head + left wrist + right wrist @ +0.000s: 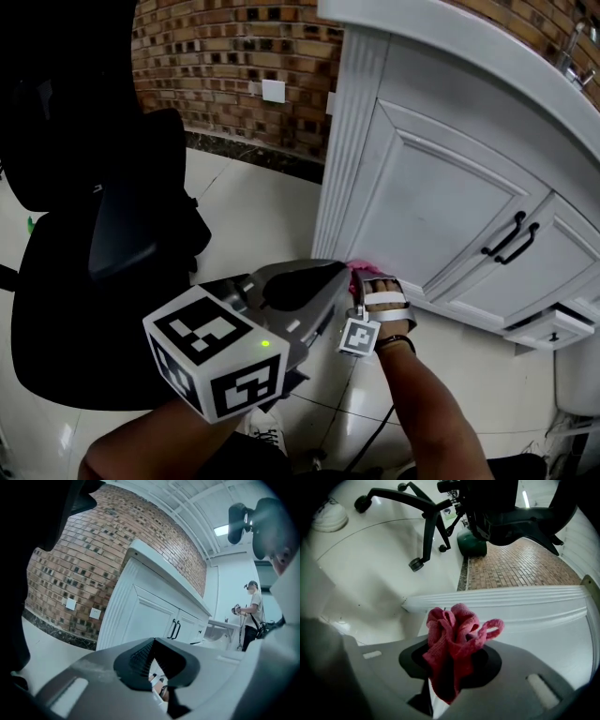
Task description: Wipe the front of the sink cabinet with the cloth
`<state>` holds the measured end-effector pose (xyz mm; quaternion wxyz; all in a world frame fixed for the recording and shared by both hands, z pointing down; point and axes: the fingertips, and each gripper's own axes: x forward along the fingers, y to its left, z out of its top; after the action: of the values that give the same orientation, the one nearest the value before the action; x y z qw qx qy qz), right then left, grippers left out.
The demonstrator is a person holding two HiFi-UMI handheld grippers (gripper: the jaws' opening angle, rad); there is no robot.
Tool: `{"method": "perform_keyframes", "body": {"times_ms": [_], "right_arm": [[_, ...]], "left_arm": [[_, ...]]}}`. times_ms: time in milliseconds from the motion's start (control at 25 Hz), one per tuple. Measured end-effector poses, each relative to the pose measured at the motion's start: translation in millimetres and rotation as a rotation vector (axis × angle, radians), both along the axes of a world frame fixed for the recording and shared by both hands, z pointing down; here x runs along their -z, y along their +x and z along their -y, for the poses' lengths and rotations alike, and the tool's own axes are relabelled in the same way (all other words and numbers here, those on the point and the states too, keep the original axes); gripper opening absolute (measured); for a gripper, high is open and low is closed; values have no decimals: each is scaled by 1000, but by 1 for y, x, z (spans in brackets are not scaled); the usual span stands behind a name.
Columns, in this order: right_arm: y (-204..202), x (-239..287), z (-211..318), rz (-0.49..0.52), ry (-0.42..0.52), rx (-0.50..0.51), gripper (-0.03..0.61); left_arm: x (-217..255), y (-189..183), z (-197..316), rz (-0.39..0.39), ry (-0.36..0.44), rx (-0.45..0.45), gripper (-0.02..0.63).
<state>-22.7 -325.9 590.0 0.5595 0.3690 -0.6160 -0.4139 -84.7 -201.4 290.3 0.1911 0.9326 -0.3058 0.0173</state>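
The white sink cabinet (pixel 441 206) fills the right of the head view, its fluted corner post (pixel 352 150) running down to the floor. My right gripper (pixel 454 660) is shut on a crumpled pink cloth (pixel 457 627), which bulges out of the jaws right against the cabinet's white base moulding (pixel 525 604). In the head view the cloth (pixel 356 274) shows as a pink sliver at the foot of the corner post, beside my right hand (pixel 386 305). My left gripper (pixel 323 281) hovers over the floor just left of it, its black pads (pixel 140 660) closed with nothing between them.
A black office chair (pixel 112 244) stands close on the left; its castor base (pixel 424 531) and a green object (pixel 472 543) are near the brick wall (pixel 234 47). Black door handles (pixel 511 236) sit on the cabinet doors. A person (pixel 253 611) stands far off.
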Motion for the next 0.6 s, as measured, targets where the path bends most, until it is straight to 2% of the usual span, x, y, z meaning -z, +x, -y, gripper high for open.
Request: {"method": "perform_keyframes", "body": {"times_ms": [80,120,200,240,280,360,600], "right_arm": [[2,-3,0,-36,-59,5,123],[4,-9,-4,-62,-129,-1,123],[12,-30,-22,-102,-332,-22,123],[16,-36,-31,-107,-403,-31,123],[20,-36,-39,-106,-427,-38,123],[30,-24,-48,-71,-406,-53,122],[64,39,-72,180,-321,-143,121]], "left_arm": [[-2,3,-1,20,7,-3,5],[-4,4,-2,27,9,-6,5],[-5,6,-4,38,11,-9,5],[-6,6,-5,44,13,-9,3],[-7,7,-6,49,15,-8,5],[-7,11,-8,57,25,-14,5],[-1,23,-23,67,49,-30,3]]}}
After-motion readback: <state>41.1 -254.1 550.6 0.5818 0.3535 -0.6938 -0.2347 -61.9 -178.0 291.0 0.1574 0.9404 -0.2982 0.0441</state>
